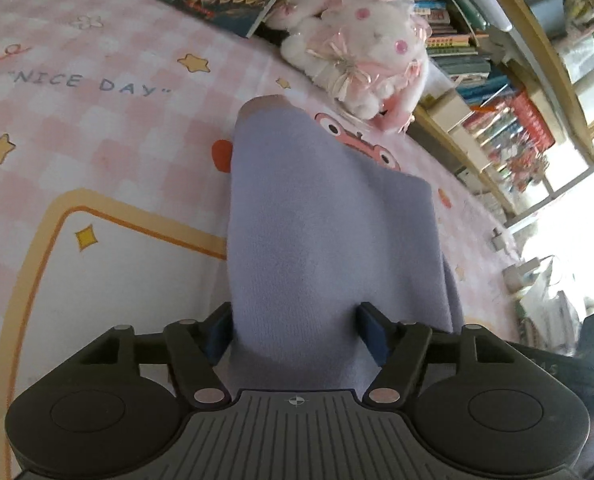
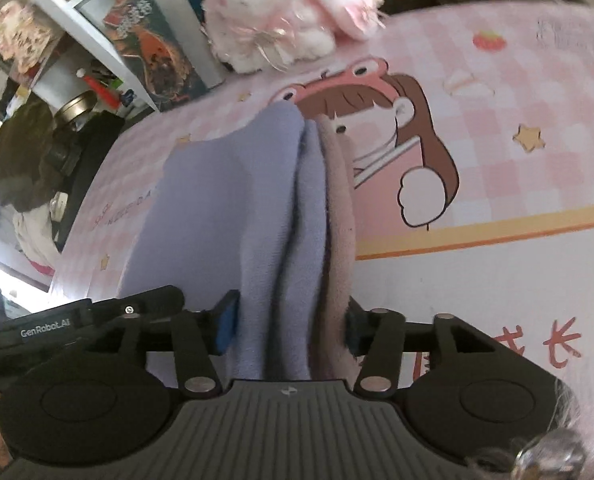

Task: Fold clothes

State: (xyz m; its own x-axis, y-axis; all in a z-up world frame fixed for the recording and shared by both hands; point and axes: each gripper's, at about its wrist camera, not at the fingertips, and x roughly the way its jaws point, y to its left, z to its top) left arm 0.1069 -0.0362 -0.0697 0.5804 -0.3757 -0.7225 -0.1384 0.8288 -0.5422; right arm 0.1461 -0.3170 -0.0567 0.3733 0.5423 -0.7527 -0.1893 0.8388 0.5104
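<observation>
On checked sheet [image 1: 97, 128] | fuzzy lilac garment [image 1: 317, 240] | both tongs [image 1: 297, 336] [image 2: 289, 324] pinching it

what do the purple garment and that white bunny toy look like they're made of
Purple garment: looks like soft knit or fleece, matte with a fine fuzzy nap; exact fibre unclear. Bunny toy: fluffy white plush pile, with shiny pink ribbon bows, probably satin.
</observation>
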